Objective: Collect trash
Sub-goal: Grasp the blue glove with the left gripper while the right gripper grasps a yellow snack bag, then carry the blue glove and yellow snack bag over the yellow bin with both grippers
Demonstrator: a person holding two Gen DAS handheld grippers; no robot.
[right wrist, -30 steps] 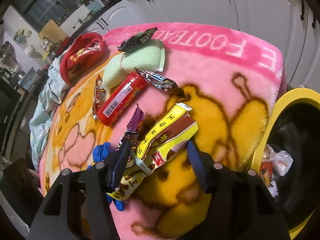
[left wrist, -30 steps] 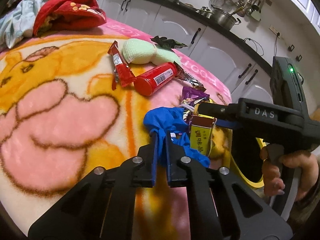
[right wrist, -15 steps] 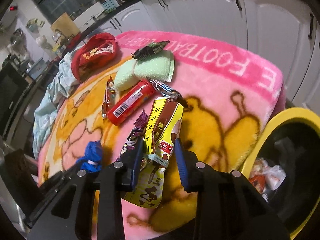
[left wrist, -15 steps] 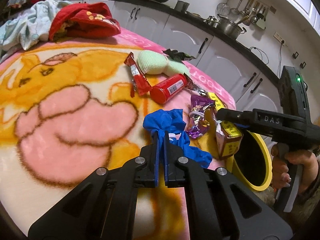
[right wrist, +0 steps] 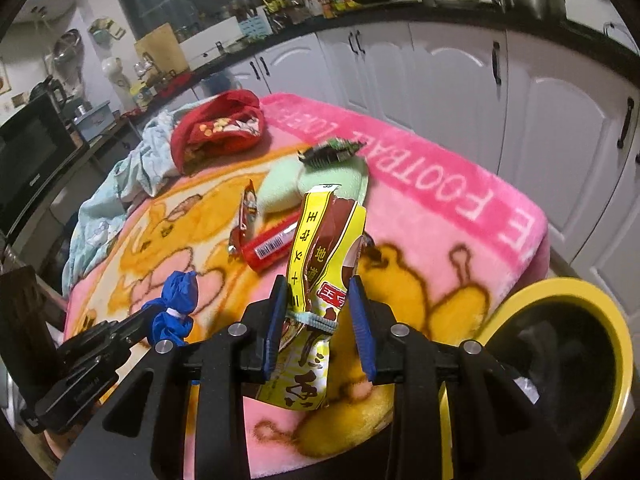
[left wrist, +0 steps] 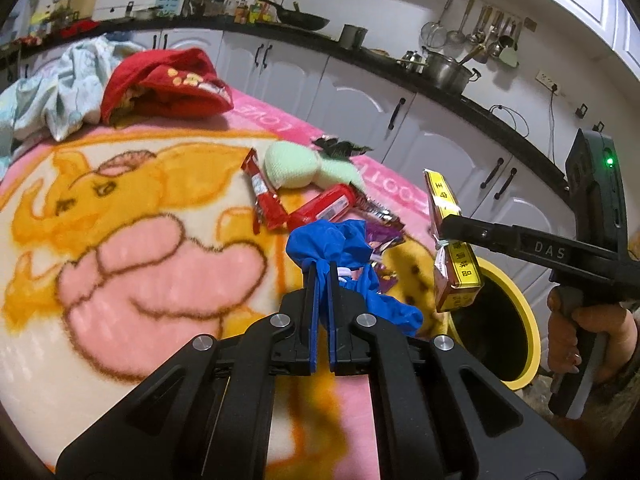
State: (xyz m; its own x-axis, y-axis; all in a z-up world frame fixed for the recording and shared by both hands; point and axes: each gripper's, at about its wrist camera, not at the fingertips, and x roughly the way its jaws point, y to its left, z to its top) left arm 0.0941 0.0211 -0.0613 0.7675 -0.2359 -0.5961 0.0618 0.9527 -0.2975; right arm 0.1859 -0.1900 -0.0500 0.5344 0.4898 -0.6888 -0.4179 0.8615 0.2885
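Crinkled yellow wrapper (right wrist: 320,280) (foil-like), blue glove (left wrist: 344,248) bunched

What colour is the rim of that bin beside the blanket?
Yellow, around a black inside; the bin shows best in the right wrist view.

Two tools (left wrist: 323,276) (right wrist: 318,304), six wrappers (right wrist: 324,272), one bin (right wrist: 568,364).

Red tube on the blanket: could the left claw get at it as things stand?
Probably not yet. The left claw is shut on the blue glove, which hangs between it and the red tube; nothing else blocks the way.
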